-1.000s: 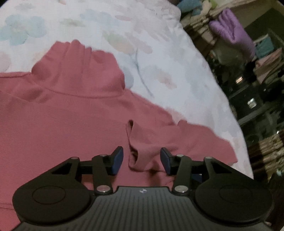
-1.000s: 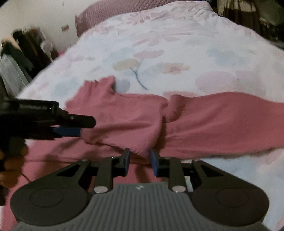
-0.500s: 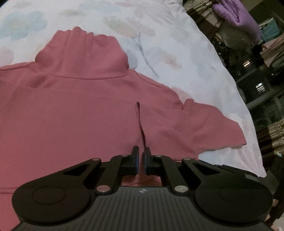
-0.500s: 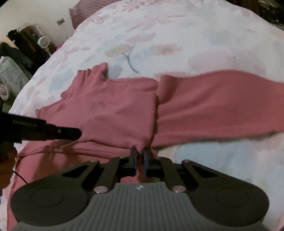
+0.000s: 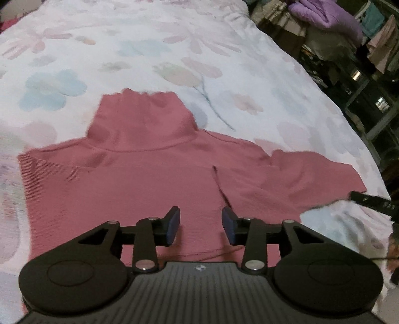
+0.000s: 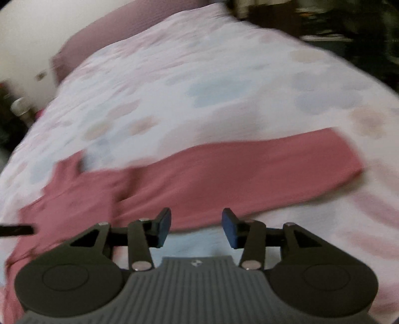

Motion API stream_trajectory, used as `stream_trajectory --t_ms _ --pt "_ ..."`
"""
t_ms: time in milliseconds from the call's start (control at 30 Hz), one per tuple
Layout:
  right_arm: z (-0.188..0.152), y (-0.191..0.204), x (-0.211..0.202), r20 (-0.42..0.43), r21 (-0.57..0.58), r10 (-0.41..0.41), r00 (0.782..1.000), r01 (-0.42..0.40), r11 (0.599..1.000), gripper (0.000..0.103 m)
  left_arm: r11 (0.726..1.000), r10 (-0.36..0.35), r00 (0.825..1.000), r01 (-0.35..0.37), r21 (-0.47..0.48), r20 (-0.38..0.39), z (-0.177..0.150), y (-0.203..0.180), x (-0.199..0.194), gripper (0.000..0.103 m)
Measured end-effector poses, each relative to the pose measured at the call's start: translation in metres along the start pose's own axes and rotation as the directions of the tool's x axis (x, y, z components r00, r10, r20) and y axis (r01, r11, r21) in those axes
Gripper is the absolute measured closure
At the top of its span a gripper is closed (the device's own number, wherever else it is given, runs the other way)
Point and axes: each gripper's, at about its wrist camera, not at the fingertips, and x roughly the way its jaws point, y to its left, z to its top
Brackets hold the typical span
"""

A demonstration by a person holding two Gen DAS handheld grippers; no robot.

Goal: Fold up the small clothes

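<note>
A pink turtleneck top (image 5: pixel 129 184) lies flat on the floral bedspread (image 5: pixel 174 49), collar pointing away. A thin fold line runs across its right chest. My left gripper (image 5: pixel 200 225) is open and empty just above the top's body. In the blurred right wrist view, the top's long sleeve (image 6: pixel 249 174) stretches out to the right. My right gripper (image 6: pixel 197 226) is open and empty over the sleeve's near edge. The tip of the right gripper shows at the right edge of the left wrist view (image 5: pixel 369 199).
The bed's right edge drops off to cluttered shelves and a purple bundle (image 5: pixel 326 17). A mauve pillow (image 6: pixel 119 32) lies at the head of the bed. The bedspread (image 6: pixel 224 87) spreads wide beyond the top.
Both grippers were shut on pinches of the pink top half a second ago; now both have opened and let go. The top lies flatter. The right view swung toward the sleeve.
</note>
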Motion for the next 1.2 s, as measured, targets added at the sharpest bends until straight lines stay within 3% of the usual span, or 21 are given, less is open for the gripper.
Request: stream_trajectory --t_ms 67,200,300,500,600,700,733,767,800,833,1033,1200 --pt "0.009 -0.033 -0.004 0.034 0.046 -0.039 0.999 0.038 0.998 0.046 1.000 0.025 1.000 -0.025 -0.004 0.007 0.002 0.009 -0.004 0.055" --pt "0.028 -0.087 -0.009 0.094 0.076 -0.142 0.985 0.135 0.988 0.045 0.997 0.075 0.997 -0.074 -0.026 0.027 0.005 0.031 -0.016 0.055" --pt "0.043 -0.114 -0.003 0.109 0.036 -0.186 0.977 0.183 0.982 0.045 0.992 0.116 0.993 -0.113 -0.063 0.034 0.008 0.050 -0.022 0.055" --pt "0.062 -0.134 0.035 0.069 -0.016 -0.188 0.980 0.189 0.982 0.050 0.976 0.175 0.984 -0.169 -0.134 0.035 0.000 0.077 -0.032 0.055" --pt "0.063 -0.135 0.054 0.034 -0.064 -0.255 0.966 0.257 0.964 0.051 0.970 0.191 0.981 -0.186 -0.155 0.019 -0.006 0.088 -0.035 0.055" --pt "0.065 -0.155 0.063 0.028 0.024 -0.214 0.976 0.214 0.977 0.055 0.964 0.199 0.980 -0.193 -0.181 0.015 -0.011 0.097 -0.041 0.055" --pt "0.066 -0.161 0.063 0.027 0.057 -0.195 0.980 0.193 0.979 0.068 0.962 0.202 0.979 -0.195 -0.189 0.017 -0.012 0.099 -0.043 0.055" --pt "0.067 -0.166 0.062 0.023 0.083 -0.173 0.985 0.171 0.982 0.089 0.961 0.203 0.979 -0.196 -0.196 0.018 -0.013 0.101 -0.045 0.055" --pt "0.069 -0.168 0.061 0.016 0.098 -0.153 0.988 0.151 0.984 0.100 0.961 0.200 0.980 -0.192 -0.200 0.020 -0.014 0.103 -0.047 0.055" --pt "0.069 -0.169 0.057 0.009 0.108 -0.129 0.992 0.127 0.986 0.103 0.961 0.196 0.980 -0.187 -0.202 0.022 -0.016 0.104 -0.049 0.055" --pt "0.084 -0.130 0.015 0.047 0.055 -0.058 0.997 0.055 0.997 0.103 0.959 0.171 0.984 -0.157 -0.235 0.042 -0.020 0.110 -0.060 0.055" --pt "0.108 -0.063 -0.043 0.103 -0.001 0.064 0.993 -0.064 0.998 0.103 0.956 0.200 0.977 -0.179 -0.233 0.069 -0.024 0.118 -0.080 0.055"
